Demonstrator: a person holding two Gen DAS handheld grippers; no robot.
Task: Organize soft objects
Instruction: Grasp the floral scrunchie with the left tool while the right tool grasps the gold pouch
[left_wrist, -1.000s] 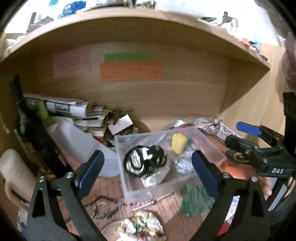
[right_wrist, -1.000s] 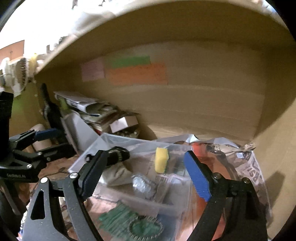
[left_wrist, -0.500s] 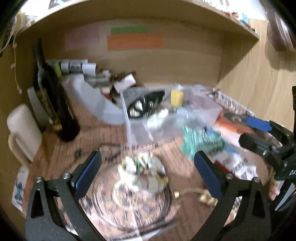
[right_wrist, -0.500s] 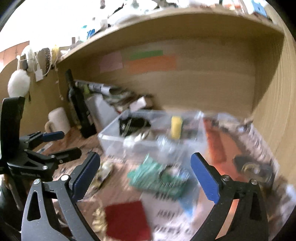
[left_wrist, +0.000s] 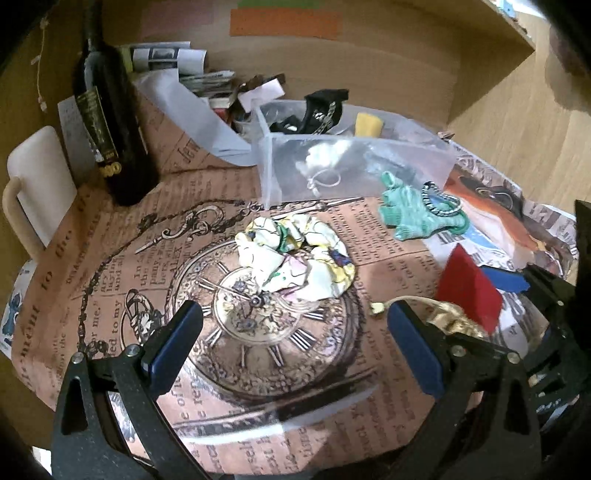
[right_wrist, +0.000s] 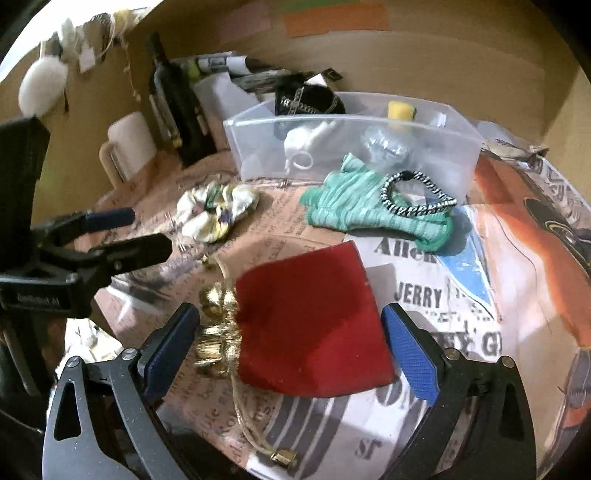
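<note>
Both grippers, left (left_wrist: 293, 341) and right (right_wrist: 288, 347), hang open, the right over the red pouch (right_wrist: 314, 321), scrunchie (left_wrist: 295, 258) seemingly left of it.

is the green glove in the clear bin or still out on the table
Out. The green glove lies flat on the printed paper in front of the clear bin, touching no tongs, with a black-and-white hair tie resting on it.

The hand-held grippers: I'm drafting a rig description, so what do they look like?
Both look alike. The left hand-held gripper and right hand-held gripper have black speckled triangular finger frames with cut-outs and silver screws, tipped with textured blue rectangular pads. Seen side-on, the left's black body carries small white lettering, too blurred to read.
</note>
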